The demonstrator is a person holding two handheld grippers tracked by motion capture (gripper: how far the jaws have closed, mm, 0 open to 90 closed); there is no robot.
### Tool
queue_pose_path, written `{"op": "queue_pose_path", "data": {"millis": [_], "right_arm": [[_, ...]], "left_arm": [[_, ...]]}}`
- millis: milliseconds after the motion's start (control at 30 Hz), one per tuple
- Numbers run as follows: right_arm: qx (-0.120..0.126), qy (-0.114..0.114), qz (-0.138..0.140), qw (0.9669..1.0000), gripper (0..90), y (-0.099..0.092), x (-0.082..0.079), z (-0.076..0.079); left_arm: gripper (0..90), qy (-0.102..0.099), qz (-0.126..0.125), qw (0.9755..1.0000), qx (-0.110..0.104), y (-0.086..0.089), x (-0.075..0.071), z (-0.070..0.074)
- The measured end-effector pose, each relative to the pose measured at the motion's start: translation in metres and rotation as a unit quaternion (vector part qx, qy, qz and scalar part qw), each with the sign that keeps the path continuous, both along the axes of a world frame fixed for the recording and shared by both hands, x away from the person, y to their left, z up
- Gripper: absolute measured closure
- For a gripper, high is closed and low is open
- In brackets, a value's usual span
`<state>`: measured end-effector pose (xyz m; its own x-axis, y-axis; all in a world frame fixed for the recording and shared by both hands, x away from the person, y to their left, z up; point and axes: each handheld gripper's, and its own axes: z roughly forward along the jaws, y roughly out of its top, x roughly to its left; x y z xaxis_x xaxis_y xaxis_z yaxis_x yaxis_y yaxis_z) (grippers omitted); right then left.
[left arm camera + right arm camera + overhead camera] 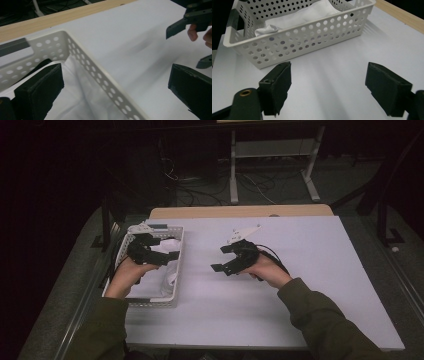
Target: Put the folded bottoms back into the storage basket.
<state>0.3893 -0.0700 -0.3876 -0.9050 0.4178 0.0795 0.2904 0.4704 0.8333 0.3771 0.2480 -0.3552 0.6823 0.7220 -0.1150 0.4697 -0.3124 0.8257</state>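
**Both hand-held grippers spread beside the cloth-filled basket**

A white perforated plastic basket [176,270] sits on the left part of the white worktop [300,285], its long side running away from the person. Inside it lies a crumpled white cloth [299,16], which reaches from the near end of the basket to the far end and stays below the rim along most of its length. In the right gripper view the cloth bunches into a small raised fold at one end of the basket.

The left hand-held gripper [167,251] hovers over the basket, its jaws pointing toward the middle of the worktop. Its jaws are spread wide with nothing between them; in the left gripper view one black pad [40,87] hangs above the cloth inside the basket while the other sits out past the basket wall, over bare worktop. The perforated wall runs diagonally between the two.

The right hand-held gripper [223,257] is held above the open middle of the worktop, well apart from the basket and pointing toward it. Its jaws are also parted and hold nothing, with plain white worktop showing between the two pads in the right gripper view. The basket's long perforated side faces this gripper.

A pale wooden edge [240,211] borders the far side of the worktop.
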Motion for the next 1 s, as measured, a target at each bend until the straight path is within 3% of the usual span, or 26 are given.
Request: {"op": "queue_pose_path", "data": {"millis": [400, 700, 1000], "right_arm": [[-0.001, -0.011, -0.018, 0.9998, 15.5, -0.035, -0.013, -0.004], [-0.005, -0.01, -0.04, 0.9991, 14.0, -0.07, -0.027, -0.01], [-0.004, -0.01, -0.062, 0.998, 13.1, -0.112, -0.049, -0.015]], "left_arm": [[0.0, -0.004, -0.038, 0.9993, -0.002, -0.024, -0.028, -0.002], [0.0, -0.003, -0.074, 0.9971, -0.016, -0.04, -0.049, -0.01], [0.0, -0.008, -0.098, 0.9949, -0.023, -0.041, -0.065, -0.019]]}}
